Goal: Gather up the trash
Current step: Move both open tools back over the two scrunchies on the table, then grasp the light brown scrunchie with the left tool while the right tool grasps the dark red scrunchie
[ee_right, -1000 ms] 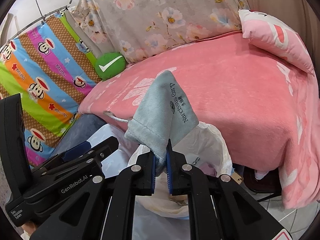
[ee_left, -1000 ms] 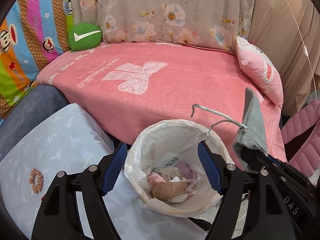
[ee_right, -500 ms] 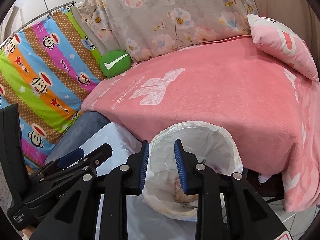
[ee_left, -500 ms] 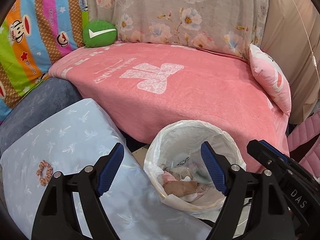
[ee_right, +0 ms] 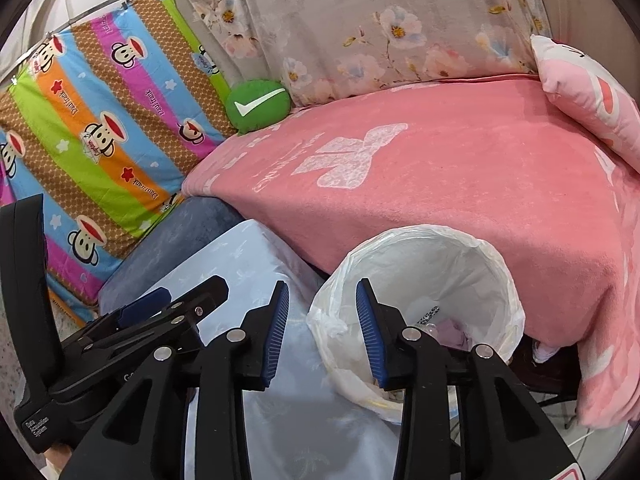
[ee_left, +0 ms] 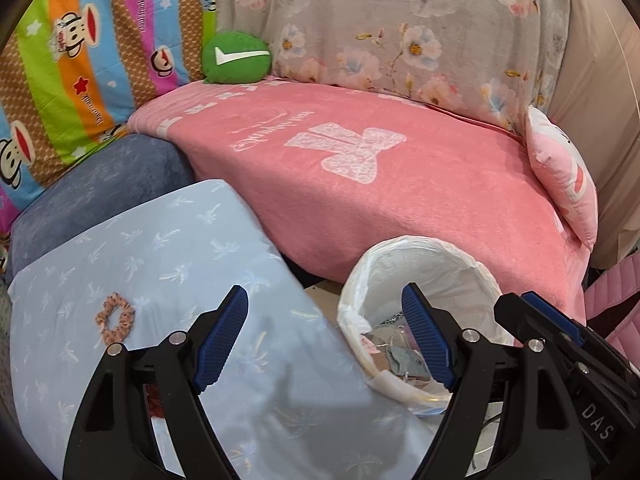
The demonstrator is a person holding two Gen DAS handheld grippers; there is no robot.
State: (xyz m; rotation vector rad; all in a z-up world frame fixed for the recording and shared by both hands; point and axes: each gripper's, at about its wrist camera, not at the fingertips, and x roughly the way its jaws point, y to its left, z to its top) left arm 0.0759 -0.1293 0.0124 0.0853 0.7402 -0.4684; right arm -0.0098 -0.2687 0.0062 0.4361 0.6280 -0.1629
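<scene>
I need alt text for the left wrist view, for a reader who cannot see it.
The open left gripper hovers over a light blue pillow and a white-lined trash bin holding scraps. A scrunchie lies on the pillow; behind is a pink blanket.

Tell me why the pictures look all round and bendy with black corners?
Both wrist views use fisheye lenses: dark corners, and the pink fleece blanket edge bows. Left wrist view: a soft grey shadow falls on the pale blue patterned cushion. Both views are fairly sharp.

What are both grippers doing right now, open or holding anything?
Left gripper: open, holding nothing.
Right gripper: open, holding nothing, beside the trash bin.
</scene>
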